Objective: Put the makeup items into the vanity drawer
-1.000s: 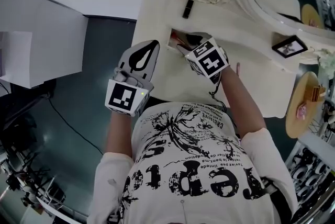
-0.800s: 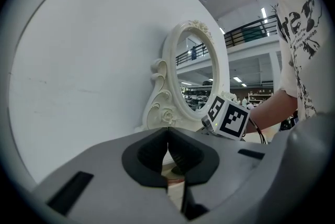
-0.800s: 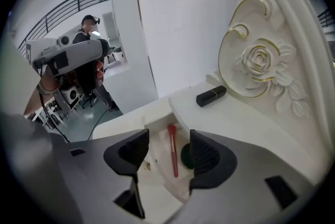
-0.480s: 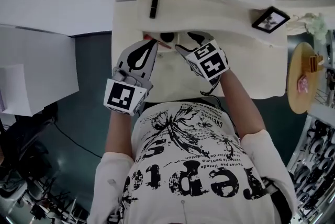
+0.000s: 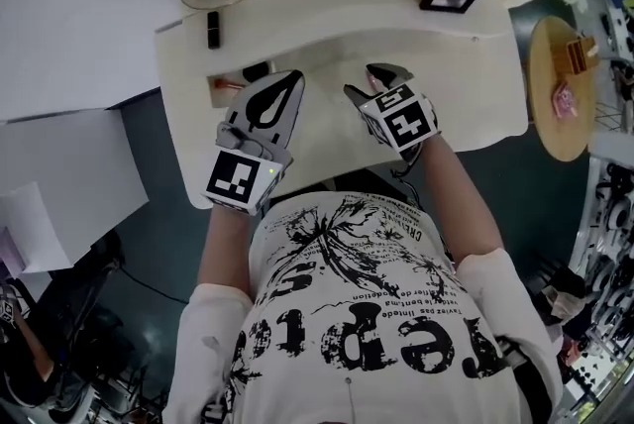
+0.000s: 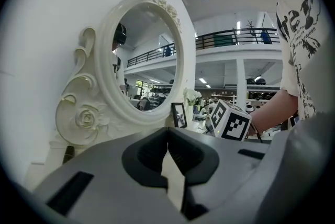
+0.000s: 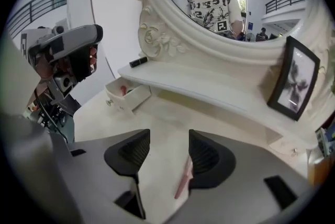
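Right gripper (image 7: 168,140): jaws apart, just been closing a little, nothing between the pads. Under the gap a slim pink makeup stick (image 7: 183,180) lies flat on the cream vanity top (image 7: 172,113), close by the jaw at the picture's right, and looks untouched. Left gripper (image 6: 167,134): jaws together, empty, held about level near the small cream open drawer (image 5: 230,90). The drawer sits at the top's left end, well apart from the stick, and has a red item (image 7: 122,90) in it. A black lipstick-like tube (image 5: 213,29) lies on the shelf above the drawer. The stick looks light, stiff, thin and smooth, so it's likely to roll or slide out of a loose pinch. Best hold is probably across its middle, jaw tips down at the tabletop on either side, closed gently and fully.
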{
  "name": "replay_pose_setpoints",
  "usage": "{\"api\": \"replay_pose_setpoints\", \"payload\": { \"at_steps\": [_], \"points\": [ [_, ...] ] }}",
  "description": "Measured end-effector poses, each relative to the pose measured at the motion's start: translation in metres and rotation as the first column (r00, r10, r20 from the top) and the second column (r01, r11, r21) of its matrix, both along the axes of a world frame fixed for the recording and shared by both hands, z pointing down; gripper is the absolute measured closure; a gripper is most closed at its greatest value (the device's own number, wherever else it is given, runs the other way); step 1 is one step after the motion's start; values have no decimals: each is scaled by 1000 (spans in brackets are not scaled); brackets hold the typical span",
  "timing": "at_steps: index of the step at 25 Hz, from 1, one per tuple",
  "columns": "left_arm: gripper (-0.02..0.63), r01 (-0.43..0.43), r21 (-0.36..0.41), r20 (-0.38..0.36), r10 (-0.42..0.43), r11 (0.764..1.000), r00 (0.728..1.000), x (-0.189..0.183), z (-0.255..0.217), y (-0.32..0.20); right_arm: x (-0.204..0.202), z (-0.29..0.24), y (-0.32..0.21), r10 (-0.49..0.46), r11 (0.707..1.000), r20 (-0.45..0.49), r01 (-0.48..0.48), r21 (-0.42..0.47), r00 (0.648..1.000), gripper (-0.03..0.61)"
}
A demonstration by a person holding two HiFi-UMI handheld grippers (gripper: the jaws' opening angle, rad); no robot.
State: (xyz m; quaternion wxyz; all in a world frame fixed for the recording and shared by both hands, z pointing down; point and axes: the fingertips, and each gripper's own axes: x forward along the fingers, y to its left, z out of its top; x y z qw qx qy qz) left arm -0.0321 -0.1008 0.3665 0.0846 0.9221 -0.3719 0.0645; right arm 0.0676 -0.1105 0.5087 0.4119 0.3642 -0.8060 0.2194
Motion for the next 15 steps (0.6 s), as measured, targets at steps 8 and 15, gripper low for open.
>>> {"api": "replay_pose_setpoints", "payload": {
  "at_steps": [8, 15],
  "points": [
    [600, -82, -45, 10, 83, 996, 997, 52, 18, 1, 55, 38, 16, 107, 990, -15, -108, -91, 994, 351],
    [600, -91, -56, -10, 91, 994, 996, 71, 26, -3, 69, 72, 26, 173, 971, -31, -176, -164, 984, 396]
  ]
}}
